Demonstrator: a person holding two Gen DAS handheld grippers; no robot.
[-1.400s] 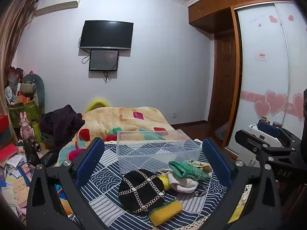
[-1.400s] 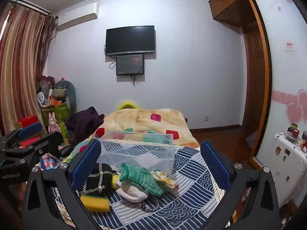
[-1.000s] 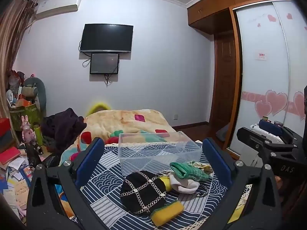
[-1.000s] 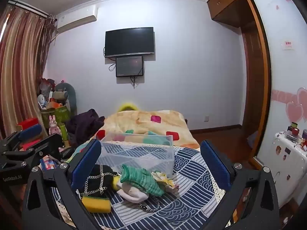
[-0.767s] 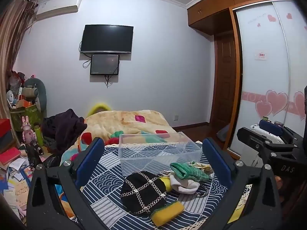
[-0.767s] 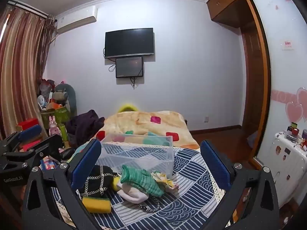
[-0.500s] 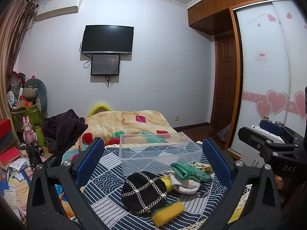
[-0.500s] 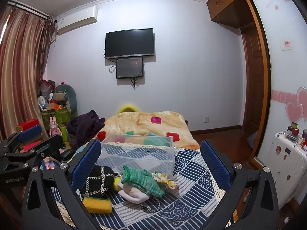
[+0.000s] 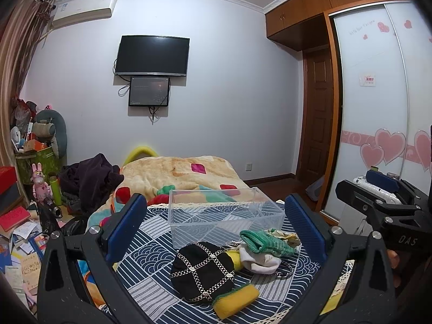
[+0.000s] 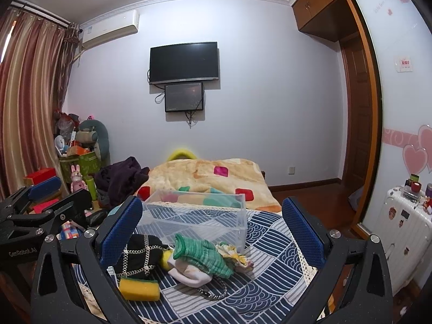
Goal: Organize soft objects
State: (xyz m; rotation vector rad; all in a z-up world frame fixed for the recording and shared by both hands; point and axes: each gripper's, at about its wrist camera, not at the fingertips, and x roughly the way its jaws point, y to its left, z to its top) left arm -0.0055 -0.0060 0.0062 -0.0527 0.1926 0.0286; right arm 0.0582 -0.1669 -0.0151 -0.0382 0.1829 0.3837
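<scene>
Soft objects lie in a loose heap on the blue-and-white patterned cloth that covers the surface, just in front of the clear plastic bin. Left to right in your left wrist view: black pouch with chain trim; yellow-green sponge at its near edge, touching it; white sock; green knitted item draped over that sock; a small yellow-white cloth at the far right, against the bin.

Your left hand-held gripper hangs above the heap, jaws spread wide, holding nothing. Your right hand-held gripper is likewise wide apart and empty; its view shows the same heap, sponge nearest.

A quilted bed sits behind the bin. A white suitcase stands at far right.
</scene>
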